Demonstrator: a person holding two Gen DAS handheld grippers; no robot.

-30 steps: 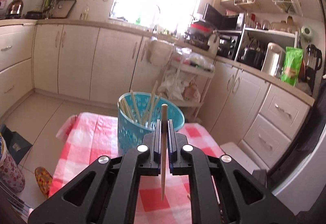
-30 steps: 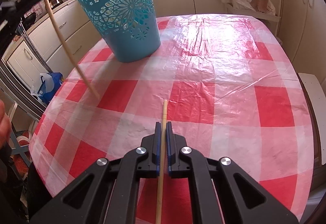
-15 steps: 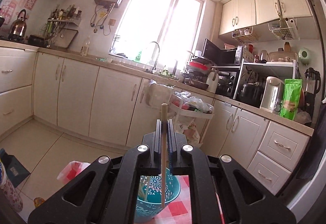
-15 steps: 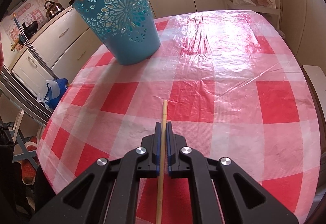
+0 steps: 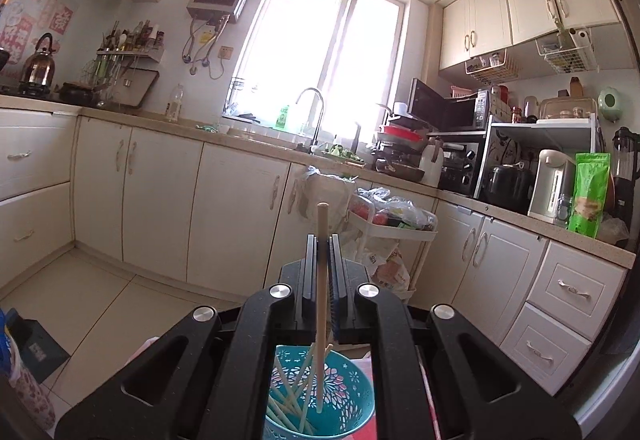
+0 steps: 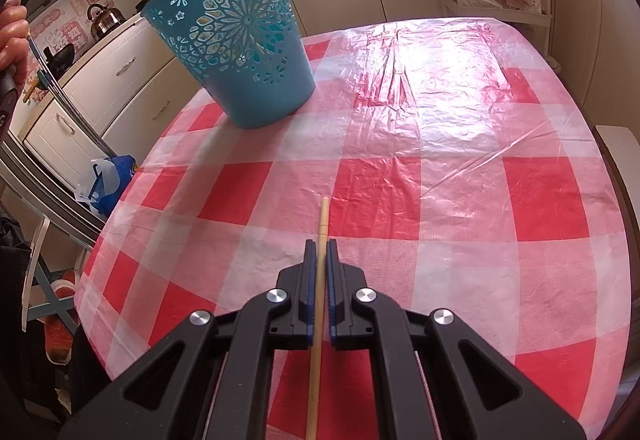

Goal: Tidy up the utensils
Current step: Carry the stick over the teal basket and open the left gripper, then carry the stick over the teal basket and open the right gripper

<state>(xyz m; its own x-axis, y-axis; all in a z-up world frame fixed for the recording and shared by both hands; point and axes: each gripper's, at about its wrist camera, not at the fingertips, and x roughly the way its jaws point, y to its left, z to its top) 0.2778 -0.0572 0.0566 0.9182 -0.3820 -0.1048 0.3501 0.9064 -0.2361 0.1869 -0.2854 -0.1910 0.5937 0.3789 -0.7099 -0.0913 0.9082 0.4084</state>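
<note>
Compared with one second ago, the left gripper [image 5: 322,240] has risen: then the blue basket [image 5: 320,396] stood ahead of it at the level of the jaws, and now the basket lies below, seen from above between the gripper's black arms. The right gripper [image 6: 319,246] has not changed its place over the checked tablecloth [image 6: 440,176].

The step in hand, as I judge it, is the dropping of one chopstick into the basket. The left gripper is clenched on a pale wooden chopstick [image 5: 321,304], which stands almost upright, and its lower end hangs over the open mouth of the basket, perhaps already a little inside. Several other chopsticks [image 5: 288,400] lean there in the basket.

The next move seems to ask only that the jaws are released while the stick is above the opening, so that it falls among the others and not on the rim. The stick is thin and light, so it may bounce or tip.

The right gripper is also clenched, grasping a second chopstick [image 6: 320,260] that points forward over the table. In the right wrist view the basket [image 6: 240,52] stands at the far left part of the table. This second stick probably waits for its turn.
</note>
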